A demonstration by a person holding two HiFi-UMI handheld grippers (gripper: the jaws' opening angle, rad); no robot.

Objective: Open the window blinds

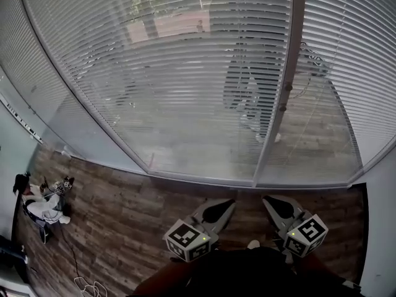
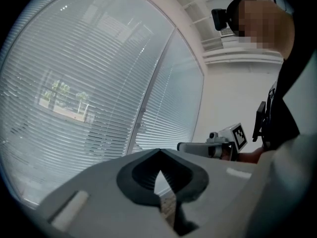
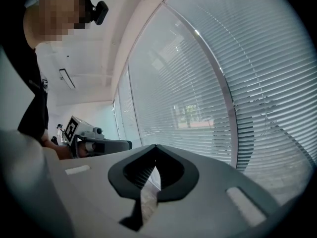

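Note:
White slatted blinds (image 1: 185, 73) hang fully lowered over the wide windows, and the outdoors shows dimly between the slats. A pale upright frame bar (image 1: 281, 98) splits the panes, and a thin cord (image 1: 307, 53) hangs just right of it. Low in the head view, my left gripper (image 1: 231, 202) and right gripper (image 1: 266, 199) sit side by side over the floor, pointing at the blinds and well short of them. Both are shut with nothing between the jaws. The blinds (image 2: 89, 83) fill the left gripper view beyond the left gripper (image 2: 159, 151). They also fill (image 3: 223, 83) the right gripper view beyond the right gripper (image 3: 156, 148).
Dark wood floor (image 1: 124, 209) runs up to the window sill. A bag and small devices (image 1: 46, 203) lie at the far left, with loose cable (image 1: 86, 284) nearby. A white wall (image 1: 380, 228) closes the right side. A person's body is behind both grippers.

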